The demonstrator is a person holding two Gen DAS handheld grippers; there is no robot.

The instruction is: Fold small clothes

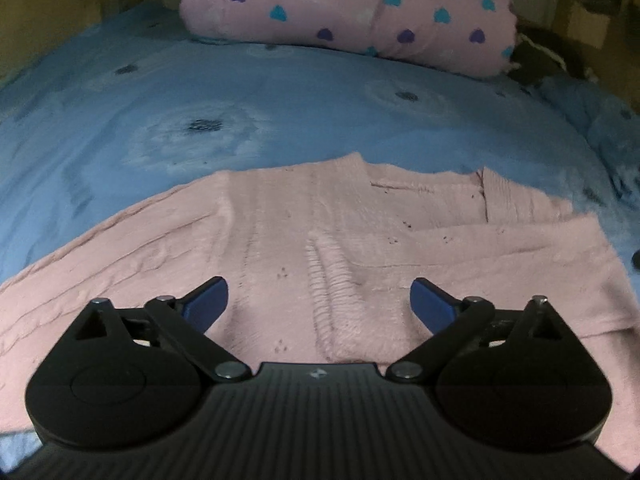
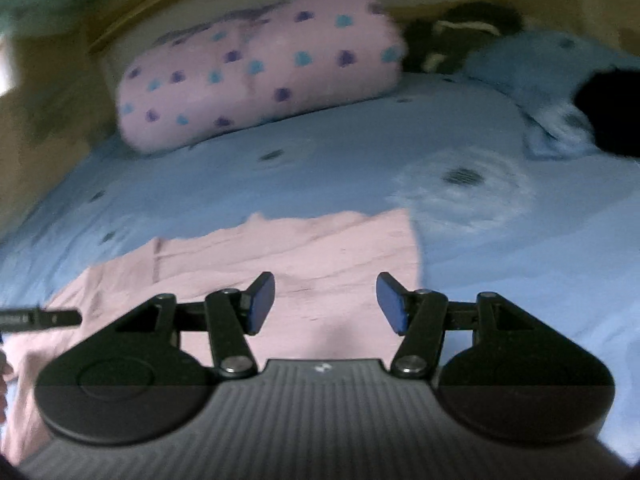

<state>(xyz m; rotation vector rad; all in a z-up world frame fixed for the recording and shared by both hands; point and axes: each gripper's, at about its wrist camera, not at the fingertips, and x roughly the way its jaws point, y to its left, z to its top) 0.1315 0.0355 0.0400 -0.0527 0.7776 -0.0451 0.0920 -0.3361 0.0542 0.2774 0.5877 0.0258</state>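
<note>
A small pink knitted garment (image 1: 320, 232) lies spread flat on the blue bedspread (image 1: 240, 92), with a fold layered across its right side. My left gripper (image 1: 319, 304) hovers over its near middle, open wide and empty. In the right wrist view the same pink garment (image 2: 304, 252) lies below, its right edge ending near the middle of the view. My right gripper (image 2: 326, 304) is open and empty above the garment's right part. The other gripper's dark tip (image 2: 40, 318) shows at the far left of that view.
A pink pillow with blue and purple hearts (image 1: 352, 12) lies at the head of the bed, also in the right wrist view (image 2: 256, 68). A dark bundle (image 2: 460, 36) and a black object (image 2: 612, 112) sit at the far right. Bedspread (image 2: 520, 260) extends right.
</note>
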